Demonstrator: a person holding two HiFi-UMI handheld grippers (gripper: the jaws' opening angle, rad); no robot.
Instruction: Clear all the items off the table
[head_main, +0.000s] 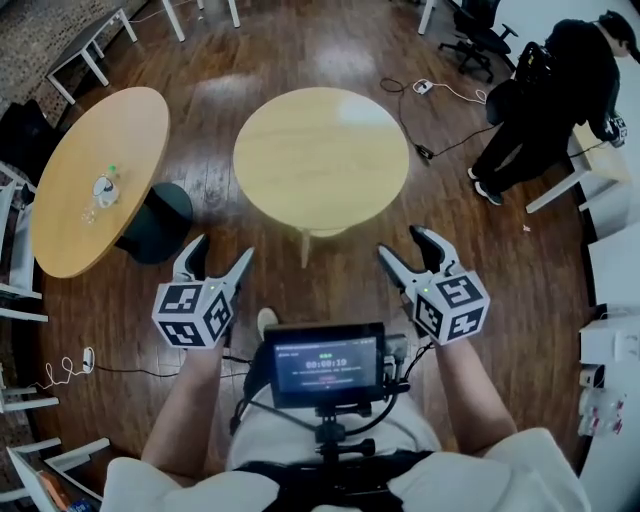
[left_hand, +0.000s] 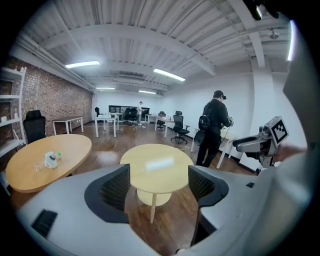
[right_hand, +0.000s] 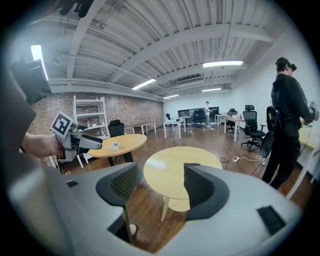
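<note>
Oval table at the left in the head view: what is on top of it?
A small cluster sits on the oval table: a white item, something green, something clear. Nothing covers them, but they are too small to identify further.

Dark wood floor (head_main: 500, 280) everywhere, brick wall (left_hand: 50, 95) on the left – strip lights (left_hand: 169, 75) up top, white desks (left_hand: 106, 120) and office chairs (left_hand: 179, 131) mid-frame at the back

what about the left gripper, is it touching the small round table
Apart. The head view shows the left gripper short of the small round table, with wood floor between its open jaws and the table's edge.
</note>
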